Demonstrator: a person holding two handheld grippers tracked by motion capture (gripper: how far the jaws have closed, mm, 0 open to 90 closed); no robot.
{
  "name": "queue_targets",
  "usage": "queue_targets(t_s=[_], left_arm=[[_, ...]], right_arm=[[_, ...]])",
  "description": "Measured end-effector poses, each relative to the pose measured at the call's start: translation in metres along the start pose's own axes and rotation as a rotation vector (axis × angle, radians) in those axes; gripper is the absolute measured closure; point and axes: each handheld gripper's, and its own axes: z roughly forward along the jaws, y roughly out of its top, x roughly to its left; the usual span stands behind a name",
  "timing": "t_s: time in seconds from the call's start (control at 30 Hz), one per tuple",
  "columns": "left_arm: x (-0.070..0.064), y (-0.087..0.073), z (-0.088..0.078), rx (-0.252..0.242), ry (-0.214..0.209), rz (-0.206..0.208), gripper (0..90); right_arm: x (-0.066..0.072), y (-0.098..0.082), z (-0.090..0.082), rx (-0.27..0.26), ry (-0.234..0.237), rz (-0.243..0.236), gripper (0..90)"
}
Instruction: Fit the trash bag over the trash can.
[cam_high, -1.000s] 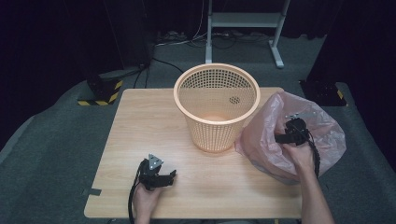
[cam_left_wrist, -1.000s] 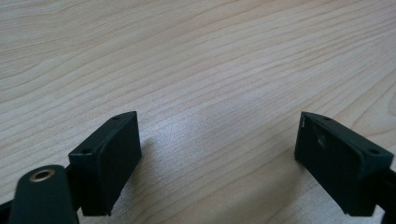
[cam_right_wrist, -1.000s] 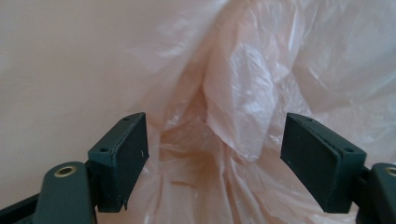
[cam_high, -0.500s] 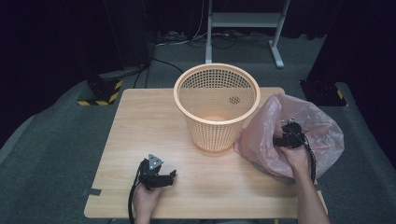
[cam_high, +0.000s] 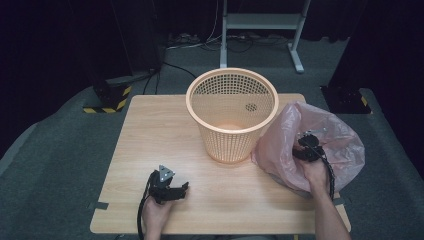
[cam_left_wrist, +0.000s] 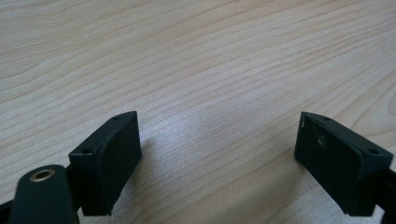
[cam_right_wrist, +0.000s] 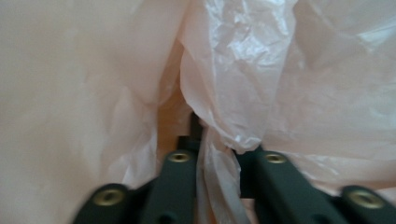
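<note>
Orange mesh basket (cam_high: 232, 116); translucent pink bag (cam_high: 320, 145); pale wood-grain table (cam_high: 150, 135); black grippers.

Crumpled pink bag (cam_right_wrist: 261, 79) film hides the right gripper (cam_right_wrist: 219, 140) fingers' (cam_right_wrist: 180, 165) tips.

Upper frame: we note dark curtains (cam_high: 75, 40), grey carpet (cam_high: 50, 165), white metal stand (cam_high: 260, 30), hazard-striped base (cam_high: 107, 100) at left.
</note>
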Motion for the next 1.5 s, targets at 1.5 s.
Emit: queue_targets(t_s=[1.5], left_arm=[[0.0,0.0,0.0,-0.001,0.004,-0.004,15.2]], right_arm=[[-0.012,0.015,-0.091,-0.187,0.098,-0.02,88.9]])
